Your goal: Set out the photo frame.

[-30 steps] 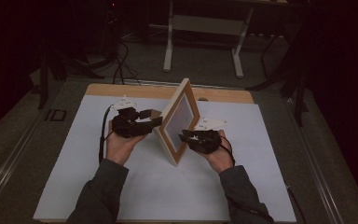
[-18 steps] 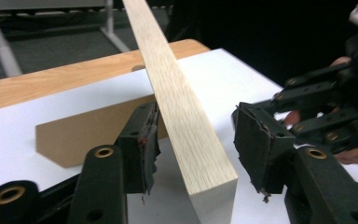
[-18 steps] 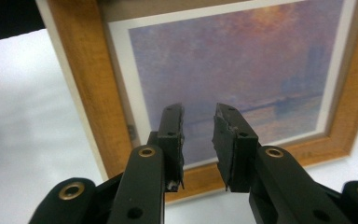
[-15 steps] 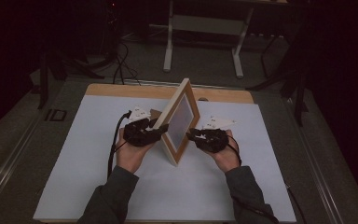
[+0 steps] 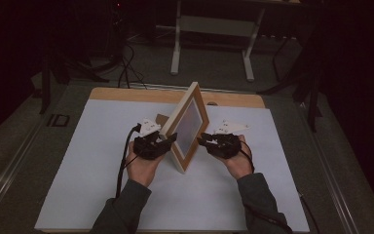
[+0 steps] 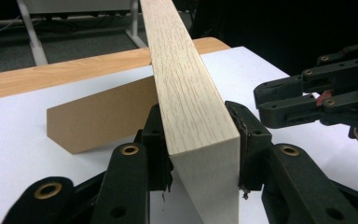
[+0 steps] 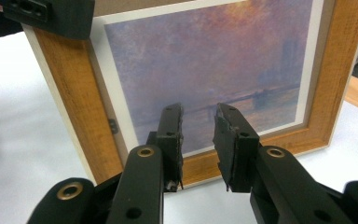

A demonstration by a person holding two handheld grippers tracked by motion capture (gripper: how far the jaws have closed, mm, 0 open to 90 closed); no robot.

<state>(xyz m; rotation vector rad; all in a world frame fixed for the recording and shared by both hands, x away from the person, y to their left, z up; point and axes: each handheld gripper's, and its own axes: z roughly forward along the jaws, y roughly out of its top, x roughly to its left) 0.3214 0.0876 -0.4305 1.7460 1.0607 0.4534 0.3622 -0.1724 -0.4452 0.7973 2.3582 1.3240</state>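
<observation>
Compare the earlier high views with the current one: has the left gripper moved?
Yes. The left gripper has come toward the near edge of the white table and in to the picture frame, its jaws closing onto the frame's edge.

the high view is dim: the white bench [image 5: 92, 161] is the one lit patch, and the room beyond it sinks into near black. closer views are brighter. the picture frame [image 6: 186, 93] looks sharp nearby, softening farther off, with faint shadow beneath it.

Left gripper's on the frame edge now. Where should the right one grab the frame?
Grip the frame's bottom rail, coming from the picture side where the right gripper already points. The rail is narrow and straight, and the left gripper clamps the near side rail.
</observation>
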